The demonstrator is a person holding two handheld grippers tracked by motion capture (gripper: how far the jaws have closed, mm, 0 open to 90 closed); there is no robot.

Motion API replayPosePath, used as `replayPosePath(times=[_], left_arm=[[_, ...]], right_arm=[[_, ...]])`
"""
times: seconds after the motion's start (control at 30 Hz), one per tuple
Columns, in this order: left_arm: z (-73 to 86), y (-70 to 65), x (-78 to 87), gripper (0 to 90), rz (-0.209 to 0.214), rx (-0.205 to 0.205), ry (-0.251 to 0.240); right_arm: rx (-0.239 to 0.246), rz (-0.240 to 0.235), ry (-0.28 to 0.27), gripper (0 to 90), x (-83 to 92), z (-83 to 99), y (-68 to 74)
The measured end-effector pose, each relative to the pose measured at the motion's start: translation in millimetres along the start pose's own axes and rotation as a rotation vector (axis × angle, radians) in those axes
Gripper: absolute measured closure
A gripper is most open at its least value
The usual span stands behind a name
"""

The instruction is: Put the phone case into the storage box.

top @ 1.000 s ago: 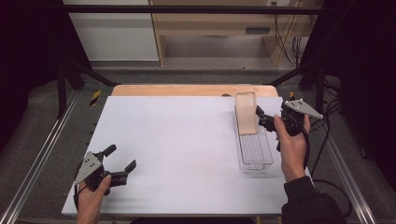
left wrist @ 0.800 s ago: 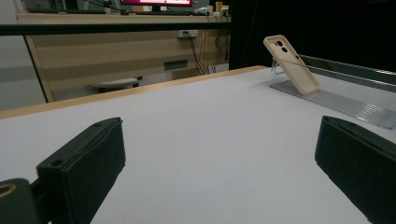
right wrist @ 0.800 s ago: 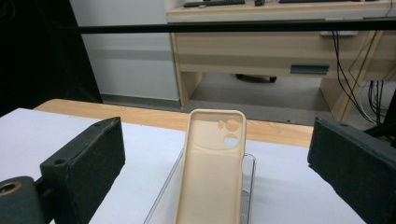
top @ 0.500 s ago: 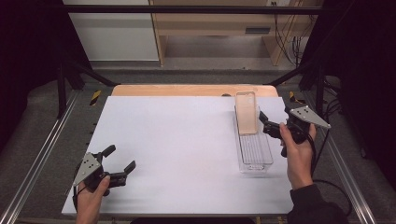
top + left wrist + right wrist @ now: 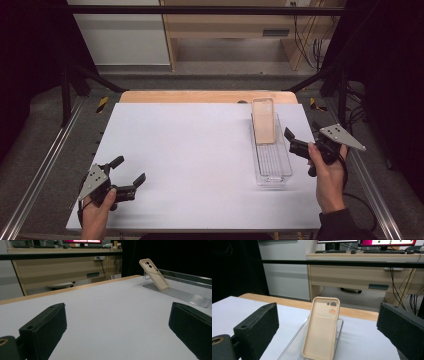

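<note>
A: The left tool (image 5: 129,175) rests low at the near left corner of the worktop (image 5: 190,150), jaws spread, holding nothing.

B: And the right tool (image 5: 291,141)?

A: Jaws wide apart too, empty, just beside the clear tray (image 5: 272,167), facing the beige phone case (image 5: 322,327).

B: Where does the case sit?

A: Propped tilted against the tray's far end. The person should probably square the jaws on its long edges and close gently, since the tray could slide.

Phone case (image 5: 322,327) – beige; tray (image 5: 272,167) – clear, ribbed floor; table (image 5: 190,150) – white; tool jaws – black.
</note>
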State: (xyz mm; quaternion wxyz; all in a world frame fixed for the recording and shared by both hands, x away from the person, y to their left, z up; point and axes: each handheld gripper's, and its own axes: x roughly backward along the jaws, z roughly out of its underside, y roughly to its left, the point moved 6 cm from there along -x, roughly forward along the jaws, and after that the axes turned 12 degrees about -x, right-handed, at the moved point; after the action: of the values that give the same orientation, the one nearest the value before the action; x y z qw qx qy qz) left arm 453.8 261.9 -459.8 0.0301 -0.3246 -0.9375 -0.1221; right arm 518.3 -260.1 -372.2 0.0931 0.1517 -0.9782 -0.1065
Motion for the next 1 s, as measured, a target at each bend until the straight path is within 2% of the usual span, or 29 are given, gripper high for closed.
replayPosePath(times=[0.6, 1.0], left_arm=[[-0.3, 1.5, 8.5, 1.1, -0.009, 0.003, -0.013], [0.5, -0.2, 7.5, 1.1, -0.002, 0.002, -0.014]], right_arm=[[0.019, -0.006, -0.018, 4.3, 22.2, 14.3, -7.7], [0.031, -0.014, -0.044, 4.3, 35.4, 25.2, -13.6]])
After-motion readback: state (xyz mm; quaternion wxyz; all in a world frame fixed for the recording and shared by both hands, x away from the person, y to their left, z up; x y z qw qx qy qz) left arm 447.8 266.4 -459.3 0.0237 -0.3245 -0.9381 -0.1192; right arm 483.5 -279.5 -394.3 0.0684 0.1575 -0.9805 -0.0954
